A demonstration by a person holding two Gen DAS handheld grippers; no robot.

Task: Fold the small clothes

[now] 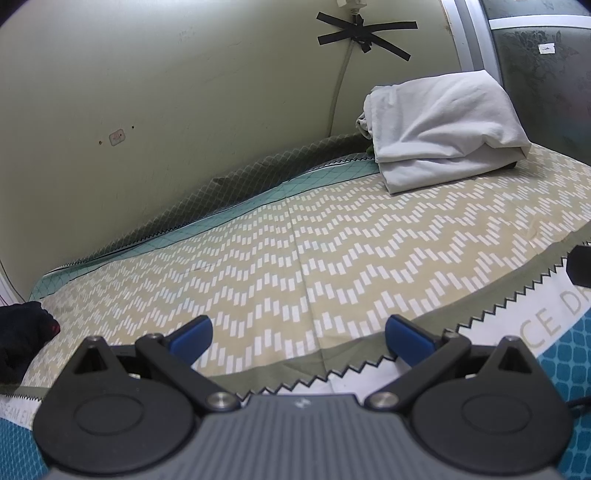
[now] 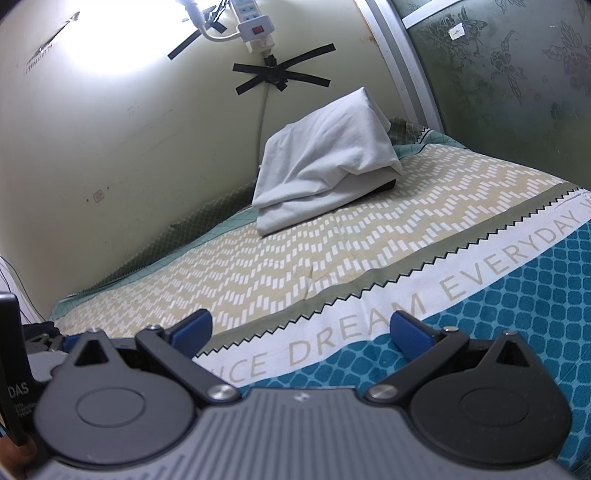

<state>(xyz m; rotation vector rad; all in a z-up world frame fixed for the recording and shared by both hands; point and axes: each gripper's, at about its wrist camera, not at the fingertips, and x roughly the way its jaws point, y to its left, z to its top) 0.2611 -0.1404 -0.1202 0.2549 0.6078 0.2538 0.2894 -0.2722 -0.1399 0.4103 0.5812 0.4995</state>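
At the far end of the bed [image 1: 332, 258], against the wall [image 1: 147, 110], a folded white garment [image 1: 443, 133] is seen, draped in soft layers over something dark that shows only at its lower right edge. The cloth is wrinkled, pale grey-white, with stacked folded edges at its near left corner. It lies well apart from both grippers, ahead and to the right of the left gripper [image 1: 297, 332], and ahead near centre of the right gripper [image 2: 301, 330]. Its long axis runs roughly across the bed, tilted up toward the far right corner in the right wrist view [image 2: 325, 166]. The blue fingers [image 1: 192, 336] of the left gripper are spread apart, nothing between them; the right gripper's fingers [image 2: 412, 332] are likewise apart and empty. A dark cloth item [image 1: 22, 332] is visible at the left edge of the bed; what it is cannot be told. Black tape [image 1: 365, 33] holds a cable on the wall.
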